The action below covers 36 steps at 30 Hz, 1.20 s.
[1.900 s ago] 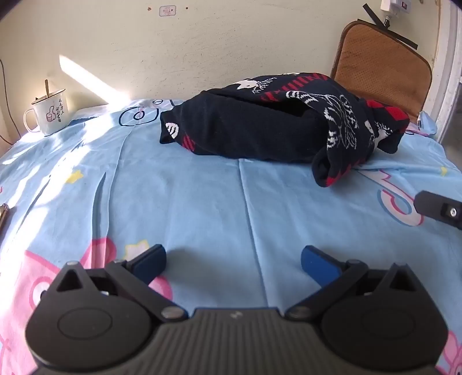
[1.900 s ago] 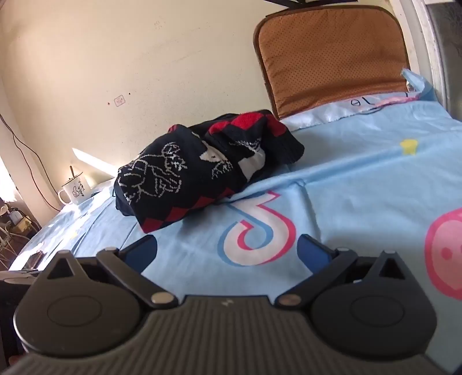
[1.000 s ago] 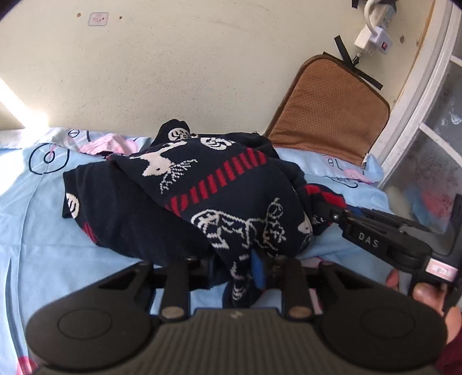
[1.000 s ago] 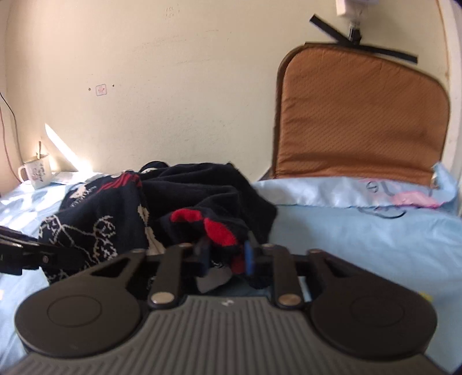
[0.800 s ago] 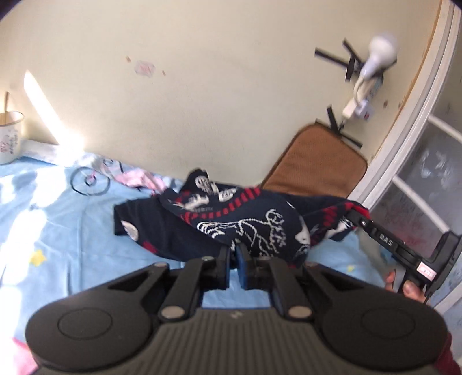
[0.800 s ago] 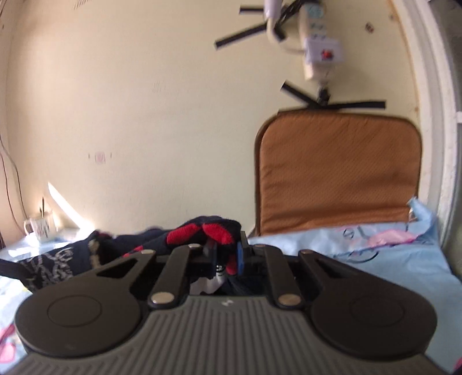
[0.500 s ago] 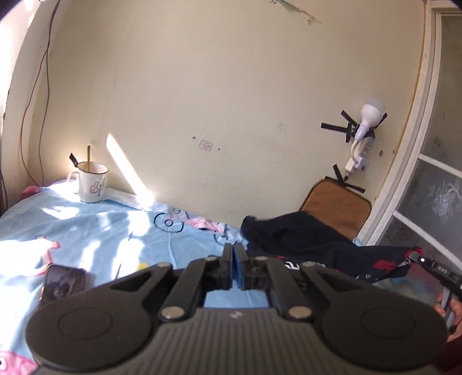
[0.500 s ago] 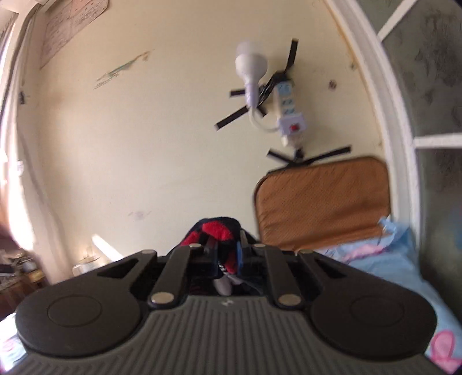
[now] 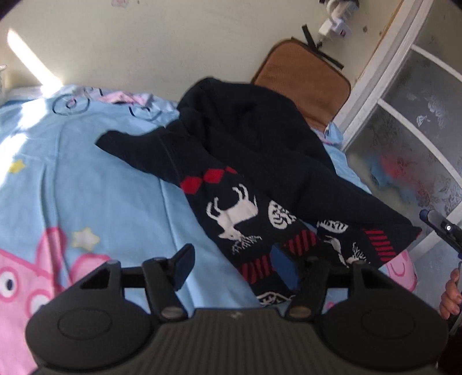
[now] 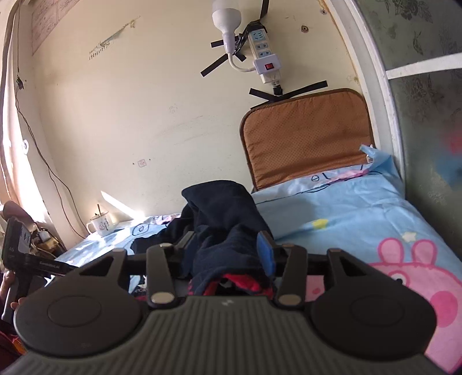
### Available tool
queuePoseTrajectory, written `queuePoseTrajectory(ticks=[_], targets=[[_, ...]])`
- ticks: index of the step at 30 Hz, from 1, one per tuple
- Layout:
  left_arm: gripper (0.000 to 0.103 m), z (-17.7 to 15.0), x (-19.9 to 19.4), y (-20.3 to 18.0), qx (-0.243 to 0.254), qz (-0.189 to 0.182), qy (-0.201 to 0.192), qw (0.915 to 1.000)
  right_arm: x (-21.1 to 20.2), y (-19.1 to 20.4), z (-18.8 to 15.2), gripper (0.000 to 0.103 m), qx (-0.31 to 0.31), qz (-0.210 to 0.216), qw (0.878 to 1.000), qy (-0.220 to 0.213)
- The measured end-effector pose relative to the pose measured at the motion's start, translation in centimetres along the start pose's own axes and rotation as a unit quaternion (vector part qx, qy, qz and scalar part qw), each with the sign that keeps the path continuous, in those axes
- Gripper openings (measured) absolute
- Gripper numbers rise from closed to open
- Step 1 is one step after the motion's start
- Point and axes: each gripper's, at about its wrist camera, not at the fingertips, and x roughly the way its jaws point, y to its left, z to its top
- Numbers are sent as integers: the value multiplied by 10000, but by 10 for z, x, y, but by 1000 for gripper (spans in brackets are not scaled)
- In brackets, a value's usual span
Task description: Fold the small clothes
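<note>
1. Sweater [image 9: 254,161], left wrist view: dark navy knit with white animal motifs and red diamond and stripe bands, spread loosely across the light blue cartoon bedsheet [image 9: 86,173], far end bunched up toward the brown cushion [image 9: 306,83] against the wall.
2. Left gripper [image 9: 239,265]: jaws have just been opening and now stand apart. Left finger [image 9: 182,265] sits clear over bare sheet. Right finger is hidden behind the sweater's near edge, which lies in the gap; pads are not pressing on it.
3. Far right edge of this view: tip of the right gripper [image 9: 441,228] and a person's fingers [image 9: 450,294], just past the sweater's striped corner.
4. Right wrist view: right gripper [image 10: 228,251] jaws have just been opening, now apart. Sweater [image 10: 225,219] is heaped between them, red-trimmed edge down at the gripper body; blue right pad [image 10: 265,253] sits against the fabric, left pad barely visible, no clamp.
5. Same view, background: white mug [image 10: 101,225] on the sheet's far left corner, power strip [image 10: 265,54] and bulb [image 10: 226,17] taped to the wall above the cushion [image 10: 306,141]. Left gripper [image 10: 26,259] at the left edge; cannot tell its jaw state from here.
</note>
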Motion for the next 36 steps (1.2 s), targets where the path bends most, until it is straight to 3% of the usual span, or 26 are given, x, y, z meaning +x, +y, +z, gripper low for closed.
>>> queuePoseTrajectory(ticks=[3, 4, 5, 6, 7, 9, 10, 11, 12, 15, 17, 20, 22, 25, 27, 28, 31, 36], targets=[[79, -2, 39, -10, -225, -161, 402, 9988, 0, -6, -11, 69, -16, -242, 9997, 12], [79, -4, 41, -17, -145, -138, 208, 9996, 1, -10, -12, 73, 35, -282, 9996, 16], [61, -3, 43, -26, -23, -126, 277, 9995, 3, -12, -15, 75, 106, -339, 9994, 18], [21, -3, 45, -30, 72, -71, 324, 9994, 6, -15, -15, 77, 145, -330, 9993, 35], [9, -2, 44, -35, 166, 126, 316, 9993, 12, -16, -16, 81, 183, -304, 9993, 90], [9, 2, 32, -32, 113, 204, 206, 9995, 28, -17, -19, 85, 119, -275, 9989, 357], [8, 4, 15, -28, 78, 303, 8, 9995, 37, -19, -20, 80, 109, -281, 9983, 495], [8, 6, -6, -21, 12, 352, -261, 9990, 47, -17, -24, 62, 212, -145, 9971, 716], [8, 8, -26, -12, -85, 454, -510, 9976, 54, -18, -26, 56, 391, 228, 9953, 854], [8, 11, -99, 27, -492, 1443, -1294, 9798, 52, -12, -19, 57, 690, 1628, 9827, 547], [9, 7, -131, 52, -732, 2314, -1386, 9601, 42, -11, -10, 69, 644, 1995, 9778, -65], [11, -5, -138, 64, -808, 3055, -1061, 9428, 48, -24, -2, 72, 729, 1592, 9838, -373], [13, -20, -134, 49, -329, 3330, -1003, 9370, 55, -31, -4, 71, 723, 1155, 9904, -217], [24, -38, -123, 10, 735, 3115, -899, 9431, 59, -25, -16, 70, 378, 798, 9960, 106], [33, -48, -110, -17, 1603, 2910, -805, 9397, 60, -18, -30, 70, -182, 483, 9974, 502], [36, -55, -100, -33, 2129, 2817, -746, 9326, 59, -14, -36, 70, -463, 326, 9960, 687], [45, -76, -61, -62, 3542, 2618, -708, 8950, 58, -7, -53, 69, -1220, -66, 9857, 1159], [47, -99, -7, -72, 4808, 2541, -643, 8367, 66, -9, -55, 69, -1541, -447, 9758, 1487]])
